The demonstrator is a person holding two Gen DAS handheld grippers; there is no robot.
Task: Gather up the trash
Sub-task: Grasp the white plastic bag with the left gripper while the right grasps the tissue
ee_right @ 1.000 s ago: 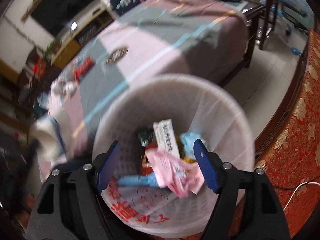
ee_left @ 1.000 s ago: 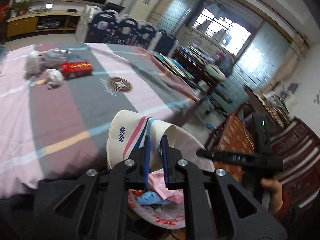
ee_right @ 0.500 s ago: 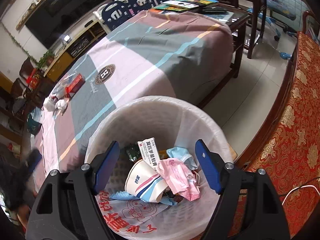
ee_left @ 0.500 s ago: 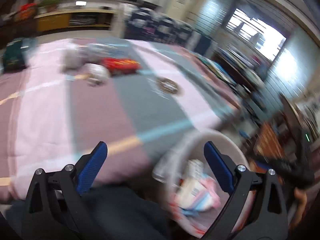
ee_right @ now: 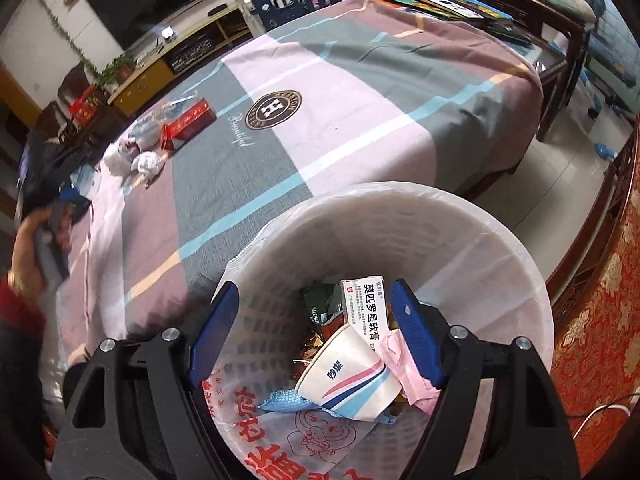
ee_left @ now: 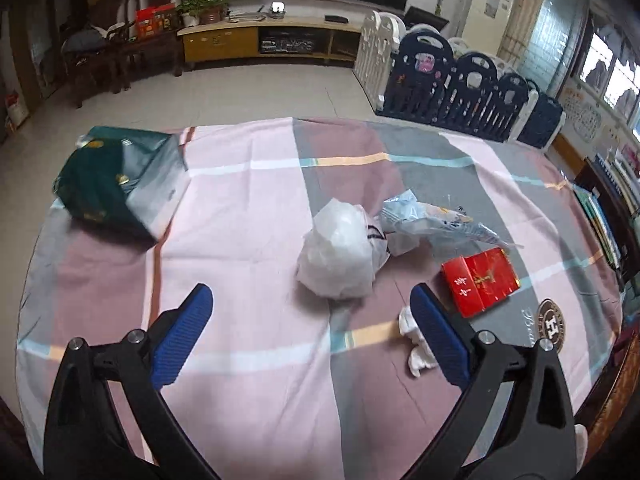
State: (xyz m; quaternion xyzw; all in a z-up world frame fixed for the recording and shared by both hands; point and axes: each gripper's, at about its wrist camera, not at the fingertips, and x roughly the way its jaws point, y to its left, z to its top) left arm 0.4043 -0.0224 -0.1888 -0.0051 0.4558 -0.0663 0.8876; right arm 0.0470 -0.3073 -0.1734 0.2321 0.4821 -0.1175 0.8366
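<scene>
Left wrist view: the left gripper [ee_left: 308,330] hangs over the cloth-covered desk [ee_left: 248,320], its jaws just opened wide with nothing between them. Beyond lie a crumpled white bag [ee_left: 340,254], a red box [ee_left: 480,282] to its right and a white tissue wad [ee_left: 414,344] by the right jaw.

Right wrist view: the right gripper [ee_right: 314,336] hangs, jaws wide and empty, over the lined trash basket [ee_right: 400,224], where a paper cup [ee_right: 348,376] lies among wrappers.
</scene>
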